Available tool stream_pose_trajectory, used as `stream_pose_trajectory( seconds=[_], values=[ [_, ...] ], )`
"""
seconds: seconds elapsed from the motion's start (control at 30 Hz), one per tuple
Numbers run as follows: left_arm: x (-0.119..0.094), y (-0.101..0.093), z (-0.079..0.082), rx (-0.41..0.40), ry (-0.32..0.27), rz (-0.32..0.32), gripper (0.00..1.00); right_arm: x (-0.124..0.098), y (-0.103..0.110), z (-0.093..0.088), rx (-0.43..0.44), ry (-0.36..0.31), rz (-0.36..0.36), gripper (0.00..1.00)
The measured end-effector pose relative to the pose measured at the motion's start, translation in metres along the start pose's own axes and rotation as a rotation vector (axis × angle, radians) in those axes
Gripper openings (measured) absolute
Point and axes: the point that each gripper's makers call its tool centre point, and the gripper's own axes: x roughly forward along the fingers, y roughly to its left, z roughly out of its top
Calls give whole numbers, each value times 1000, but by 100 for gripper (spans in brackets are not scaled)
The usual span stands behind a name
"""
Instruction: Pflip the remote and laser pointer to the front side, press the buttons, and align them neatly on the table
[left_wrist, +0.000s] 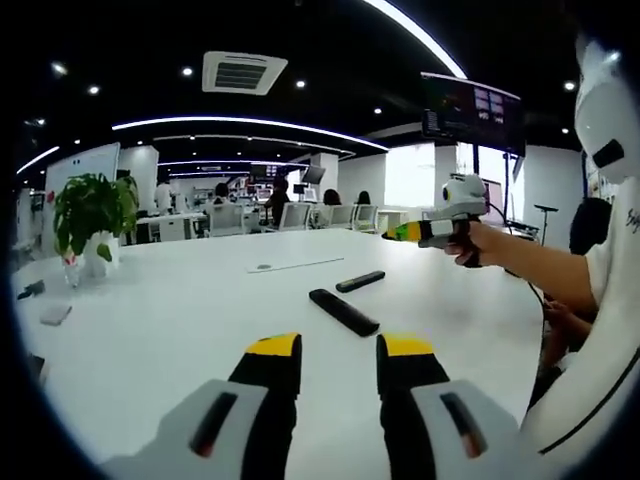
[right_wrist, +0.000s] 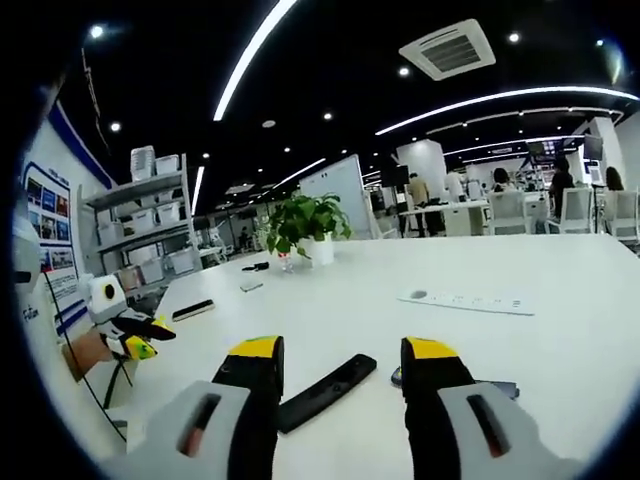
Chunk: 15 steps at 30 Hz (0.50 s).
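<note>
A long black remote (left_wrist: 343, 311) lies on the white table (left_wrist: 180, 330), ahead of my left gripper (left_wrist: 340, 350), which is open and holds nothing. Just beyond the remote lies a shorter black laser pointer (left_wrist: 360, 281). A hand holds my right gripper (left_wrist: 395, 234) above the table's right side. In the right gripper view the remote (right_wrist: 325, 392) lies on the table below the open right gripper (right_wrist: 343, 350), apart from its jaws. The laser pointer (right_wrist: 500, 388) is partly hidden behind the right jaw. My left gripper (right_wrist: 150, 335) shows at the far left.
A potted plant (left_wrist: 90, 215) stands at the table's far left, with small dark items (left_wrist: 55, 315) near it. A flat socket plate (left_wrist: 265, 267) is set into the table. A black phone-like slab (right_wrist: 192, 310) lies near the edge. Chairs and people sit behind.
</note>
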Motion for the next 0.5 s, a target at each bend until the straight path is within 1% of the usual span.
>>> stream_pose_trajectory(
  seconds=[0.07,0.1,0.17,0.27,0.5],
  values=[
    [-2,2,5,-33,-31,6,39,-4,1,1,4,-2,7,52],
    [-2,3,5,-39,-33,8,40,-6,1,2,3,-2,6,52],
    [-3,6,5,-58,-44,13,39,-9,-4,5,-21,-7,-24,54],
    [-3,7,6,-73,-56,13,41,-15,-3,7,-14,-10,-11,53],
    [-4,12,7,-48,-54,33,41,-26,-4,10,-17,-30,-25,54]
  ],
)
